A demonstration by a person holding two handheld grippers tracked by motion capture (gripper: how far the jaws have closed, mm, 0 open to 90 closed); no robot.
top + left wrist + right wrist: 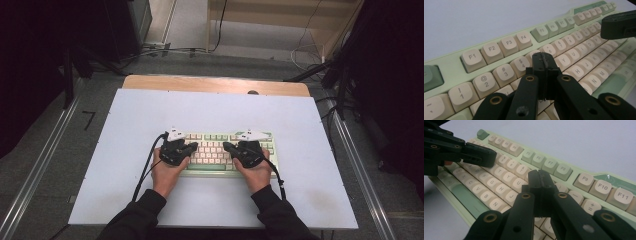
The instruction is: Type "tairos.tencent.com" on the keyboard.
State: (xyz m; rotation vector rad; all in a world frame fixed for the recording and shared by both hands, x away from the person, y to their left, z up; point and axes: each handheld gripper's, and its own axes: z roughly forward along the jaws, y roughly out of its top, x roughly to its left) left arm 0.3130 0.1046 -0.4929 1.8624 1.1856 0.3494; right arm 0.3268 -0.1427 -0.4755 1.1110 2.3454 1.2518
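Observation:
A pale green keyboard [215, 137] with cream keys lies in the middle of the white table [215, 107]. My left gripper [194, 146] hovers over its left half, jaws pressed together with nothing between them; its tip [544, 58] sits just above the number row near the 5 key. My right gripper [226, 146] is over the right half, also shut and empty, its tip [539, 176] above the keys near 9 and 0. The two tips point toward each other across the keyboard's middle. The other gripper's black tip shows in each gripper view.
The white board rests on a wooden tabletop [215, 84] whose far edge shows. Metal rails [45, 160] run along both sides. Cables and dark stands sit on the floor beyond the table. Bare white surface surrounds the keyboard on all sides.

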